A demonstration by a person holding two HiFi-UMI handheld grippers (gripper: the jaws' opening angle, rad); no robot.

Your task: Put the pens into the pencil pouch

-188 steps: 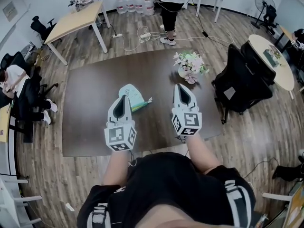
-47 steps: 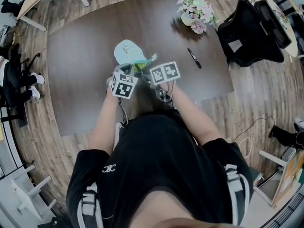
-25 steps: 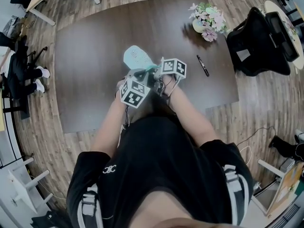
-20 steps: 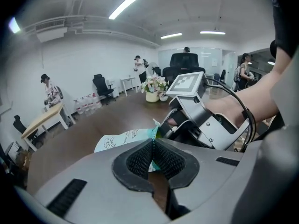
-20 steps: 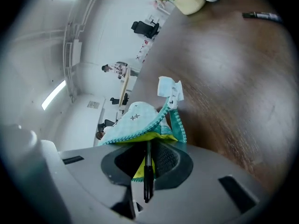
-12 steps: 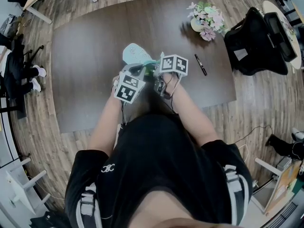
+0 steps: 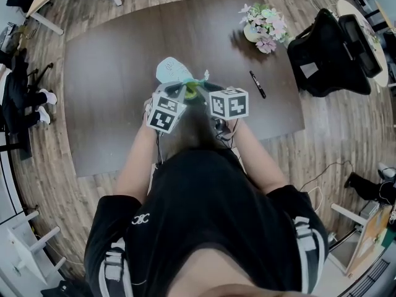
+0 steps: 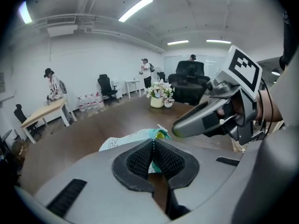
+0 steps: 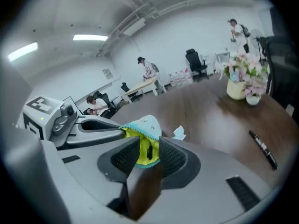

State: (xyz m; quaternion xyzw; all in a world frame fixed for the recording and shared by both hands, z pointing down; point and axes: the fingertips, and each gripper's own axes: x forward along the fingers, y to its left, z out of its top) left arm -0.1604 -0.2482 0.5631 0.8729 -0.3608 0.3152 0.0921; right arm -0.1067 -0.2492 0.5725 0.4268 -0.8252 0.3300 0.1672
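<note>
The teal pencil pouch [image 7: 173, 72] lies mid-table, its mouth turned toward me and showing a yellow-green lining [image 9: 145, 149]. My left gripper [image 7: 178, 93] is shut on the edge of the pouch [image 8: 133, 139] and holds that side up. My right gripper [image 9: 145, 146] sits at the pouch's mouth. Its jaws have just been opening, and the lining hangs between them without being pinched. A small dark shape shows inside the lining; I cannot tell what it is. One black pen [image 7: 257, 84] lies on the table to the right, away from both grippers.
A pot of flowers [image 7: 263, 23] stands at the table's far right. A small scrap of paper [image 9: 179, 133] lies beside the pouch. A black office chair [image 7: 325, 48] stands off the right edge. Several people are at the far side of the room.
My right gripper has rolled and lifted back from the pouch's mouth, its marker cube shifting right and toward me. The left gripper and the black pen have stayed put.
</note>
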